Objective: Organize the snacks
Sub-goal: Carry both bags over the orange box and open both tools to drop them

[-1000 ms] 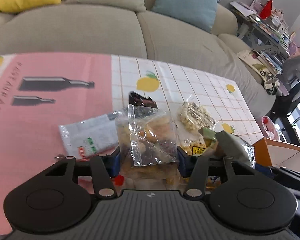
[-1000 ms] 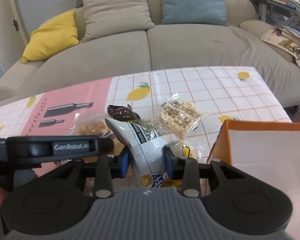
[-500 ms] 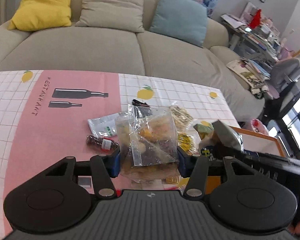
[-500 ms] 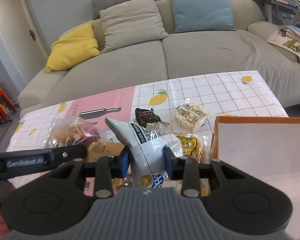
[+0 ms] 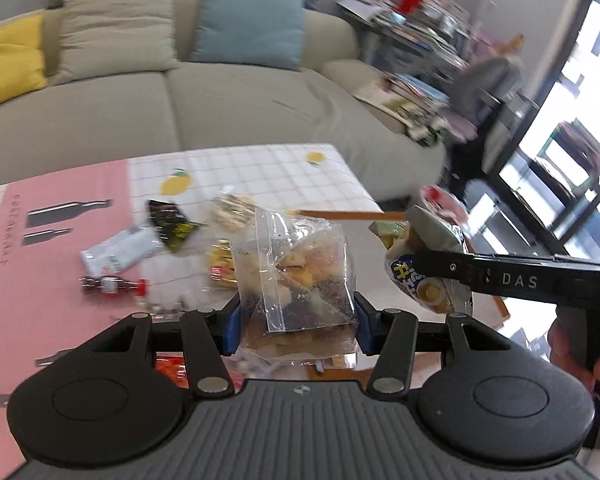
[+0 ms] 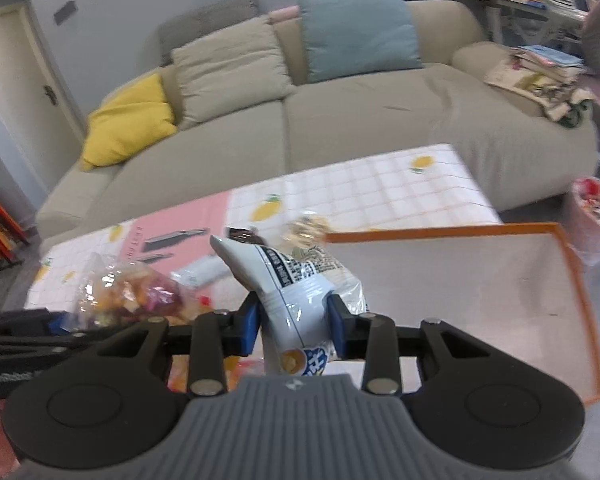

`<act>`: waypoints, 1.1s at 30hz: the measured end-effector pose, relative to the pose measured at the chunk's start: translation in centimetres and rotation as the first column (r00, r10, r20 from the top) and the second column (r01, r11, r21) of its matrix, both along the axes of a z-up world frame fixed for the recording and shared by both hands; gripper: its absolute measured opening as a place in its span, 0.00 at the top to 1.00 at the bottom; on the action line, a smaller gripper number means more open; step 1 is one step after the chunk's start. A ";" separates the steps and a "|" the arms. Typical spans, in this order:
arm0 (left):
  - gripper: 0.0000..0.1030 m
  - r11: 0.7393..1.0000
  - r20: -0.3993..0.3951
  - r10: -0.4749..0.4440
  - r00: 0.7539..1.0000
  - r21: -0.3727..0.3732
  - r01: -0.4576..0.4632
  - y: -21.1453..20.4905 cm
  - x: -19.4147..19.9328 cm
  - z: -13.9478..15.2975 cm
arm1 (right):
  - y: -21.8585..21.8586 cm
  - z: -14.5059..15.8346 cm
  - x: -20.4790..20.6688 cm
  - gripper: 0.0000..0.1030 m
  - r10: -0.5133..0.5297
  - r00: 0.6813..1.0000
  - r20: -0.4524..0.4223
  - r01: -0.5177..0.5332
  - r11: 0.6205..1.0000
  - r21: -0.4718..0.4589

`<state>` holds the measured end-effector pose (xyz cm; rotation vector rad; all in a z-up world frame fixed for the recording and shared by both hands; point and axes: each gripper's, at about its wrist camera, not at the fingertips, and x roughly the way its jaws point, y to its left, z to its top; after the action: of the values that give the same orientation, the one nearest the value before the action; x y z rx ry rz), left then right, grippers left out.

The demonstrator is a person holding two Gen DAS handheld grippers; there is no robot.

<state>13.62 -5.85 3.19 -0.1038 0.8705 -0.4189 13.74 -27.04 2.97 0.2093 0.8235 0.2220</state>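
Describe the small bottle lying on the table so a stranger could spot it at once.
Start at the table in front of the sofa and find its pink panel printed with two dark bottles. The small bottle lies on its side there, just below the white packet. Alone among flat packets, it has dark contents and a red cap.

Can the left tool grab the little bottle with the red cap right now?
Probably not yet. The left tool is already shut on a clear bag of snacks, so its fingers are full. The little bottle lies in the open on the table.
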 end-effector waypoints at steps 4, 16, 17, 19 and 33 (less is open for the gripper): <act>0.42 0.997 -0.019 -0.078 0.997 0.012 0.078 -2.6 0.4 -0.1 | -3.3 0.1 -0.3 0.67 -0.044 0.999 -0.030 0.043 0.999 -0.006; 0.42 0.960 -0.095 -0.249 0.964 0.107 0.259 -9.9 3.3 -3.2 | -10.2 -3.0 1.9 0.67 -0.154 0.972 -0.177 0.166 0.985 0.054; 0.42 0.952 -0.111 -0.261 0.959 0.134 0.275 -10.5 3.6 -3.9 | -10.5 -3.5 2.2 0.67 -0.161 0.967 -0.200 0.178 0.982 0.070; 0.42 0.934 -0.142 -0.282 0.949 0.187 0.305 -11.6 4.0 -4.9 | -11.1 -4.8 2.6 0.67 -0.169 0.954 -0.247 0.199 0.975 0.101; 0.42 0.768 -0.267 -0.417 0.869 0.408 0.494 -16.0 4.6 -9.9 | -11.4 -12.5 5.9 0.67 -0.149 0.846 -0.512 0.288 0.936 0.203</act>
<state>18.22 -21.89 -6.75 0.5448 1.1398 -0.6532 19.68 -38.42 -9.55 0.6396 1.2662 0.0595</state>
